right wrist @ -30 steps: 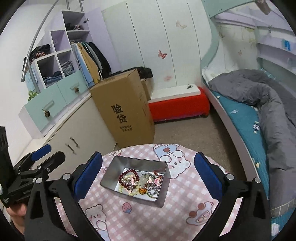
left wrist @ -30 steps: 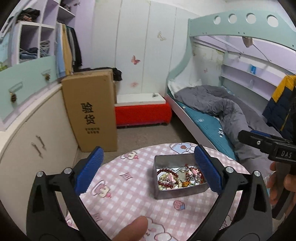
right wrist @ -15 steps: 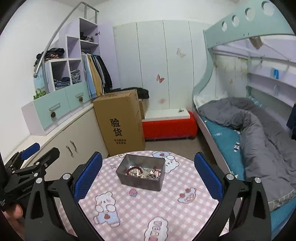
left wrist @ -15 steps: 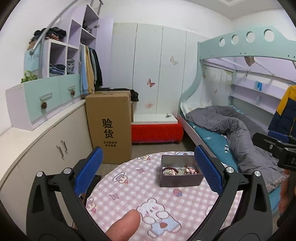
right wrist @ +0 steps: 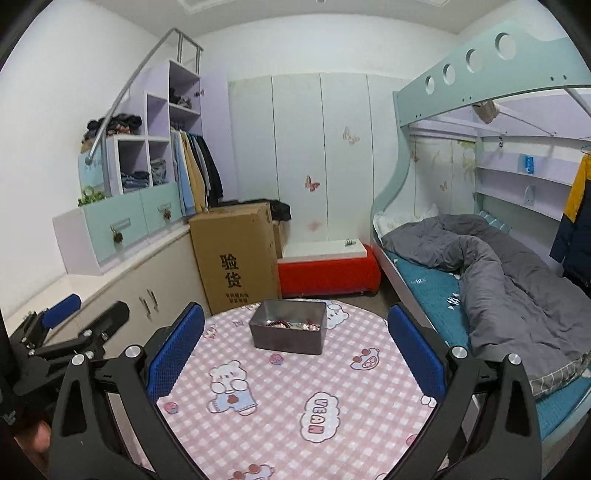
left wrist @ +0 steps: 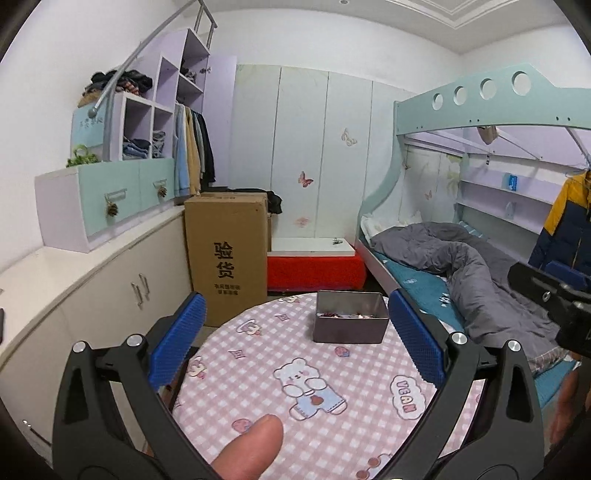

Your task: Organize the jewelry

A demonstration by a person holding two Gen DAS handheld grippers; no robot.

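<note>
We hold both grippers wide apart and empty, left gripper (left wrist: 295, 354) and right gripper (right wrist: 295, 354), the jewelry tin (right wrist: 288, 329) sitting ahead between the right jaws, right-of-centre for the left, long axis crosswise, neither hand clearly nearer.

Brightness: you get even, soft indoor light in both wrist views; nothing is dim.
Source: overhead, toward 12 o'clock; the ceiling (left wrist: 461, 14) reads brightest.
Shadows: faint, with only a soft one beneath the tin (right wrist: 288, 328).
Glare: none on the counter (left wrist: 332, 369).
Distortion: strong fisheye bending, with black corners around the rim.
Focus: your thumb (left wrist: 247, 446) at 6 o'clock looks soft, and the jewelry's fine detail is unreadable.
</note>
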